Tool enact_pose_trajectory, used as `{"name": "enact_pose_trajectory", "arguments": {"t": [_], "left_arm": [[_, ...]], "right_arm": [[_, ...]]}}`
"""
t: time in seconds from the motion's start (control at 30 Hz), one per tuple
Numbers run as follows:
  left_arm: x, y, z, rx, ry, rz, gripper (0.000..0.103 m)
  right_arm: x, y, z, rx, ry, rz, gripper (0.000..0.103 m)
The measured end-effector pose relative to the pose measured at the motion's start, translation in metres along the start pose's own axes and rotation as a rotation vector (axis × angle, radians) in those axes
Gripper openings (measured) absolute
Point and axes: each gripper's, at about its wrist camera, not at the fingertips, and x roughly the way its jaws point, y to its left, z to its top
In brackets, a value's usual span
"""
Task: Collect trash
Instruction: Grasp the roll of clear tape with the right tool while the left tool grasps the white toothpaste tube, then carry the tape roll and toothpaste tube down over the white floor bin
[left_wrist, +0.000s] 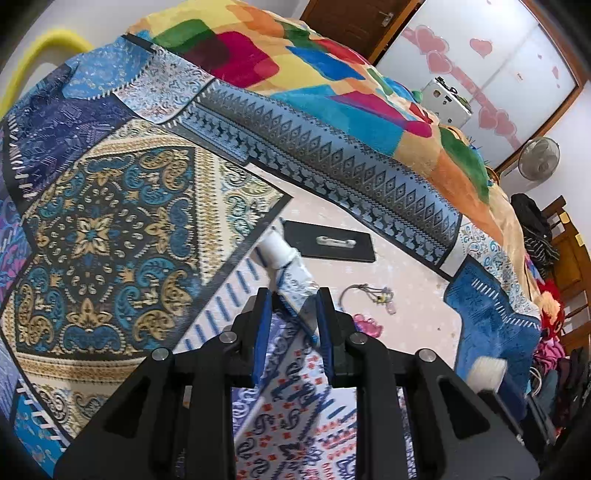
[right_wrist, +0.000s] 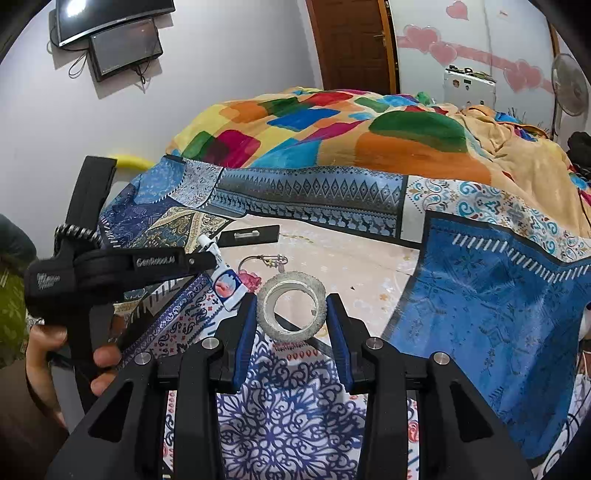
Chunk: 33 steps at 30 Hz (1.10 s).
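Left tongs (left_wrist: 293, 308) clamp the flat tail of a squeezed white toothpaste tube with blue print (left_wrist: 282, 264), cap end raised over the patchwork bedsheet (left_wrist: 110, 229). Right tongs (right_wrist: 291, 314) pinch a grubby white tape roll (right_wrist: 291, 304) by its outer sides, lifted above the bed. Black flat plate (left_wrist: 328, 243), keyring (left_wrist: 369, 293) and pink hair clip (left_wrist: 365, 323) lie beyond on the pale sheet.

**Right wrist view: items on the bed**

Right gripper (right_wrist: 291, 314): blue pads pressed on a grey tape roll (right_wrist: 291, 309), held upright. Left gripper (right_wrist: 207, 260): black, carried by a hand (right_wrist: 70, 354), clamped on a white tube (right_wrist: 223, 275). Bed: patterned blue sheet (right_wrist: 491, 295), multicoloured blanket (right_wrist: 332, 129). Loose: black flat plate (right_wrist: 249, 234), key ring (right_wrist: 264, 262). Background: wall screens (right_wrist: 114, 33), wooden door (right_wrist: 352, 44), fan (right_wrist: 569, 85).
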Motion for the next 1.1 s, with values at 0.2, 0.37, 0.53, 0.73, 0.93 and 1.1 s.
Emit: {"name": "enact_pose_trajectory", "arguments": {"t": [0.2, 0.37, 0.53, 0.73, 0.93, 1.1], "left_arm": [[0.005, -0.023, -0.008, 0.081, -0.027, 0.047, 0.022], [-0.001, -0.029, -0.012, 0.131, -0.052, 0.085, 0.005], [-0.018, -0.025, -0.018, 0.142, -0.027, 0.033, 0.002], [-0.057, -0.031, -0.039, 0.231, -0.036, 0.057, 0.0], [-0.114, -0.043, -0.066, 0.323, -0.059, 0.075, 0.0], [-0.176, -0.051, -0.082, 0.373, -0.115, 0.084, 0.0]], "right_arm": [[-0.001, -0.003, -0.004, -0.008, 0.001, -0.022, 0.034], [-0.002, -0.008, -0.006, 0.005, 0.007, -0.029, 0.034], [-0.005, -0.007, -0.01, 0.008, 0.022, -0.038, 0.034], [-0.023, -0.001, -0.014, 0.007, 0.027, -0.043, 0.034], [-0.058, 0.015, -0.01, -0.007, 0.008, -0.042, 0.034], [-0.102, 0.037, -0.004, -0.034, -0.036, -0.043, 0.034]]}}
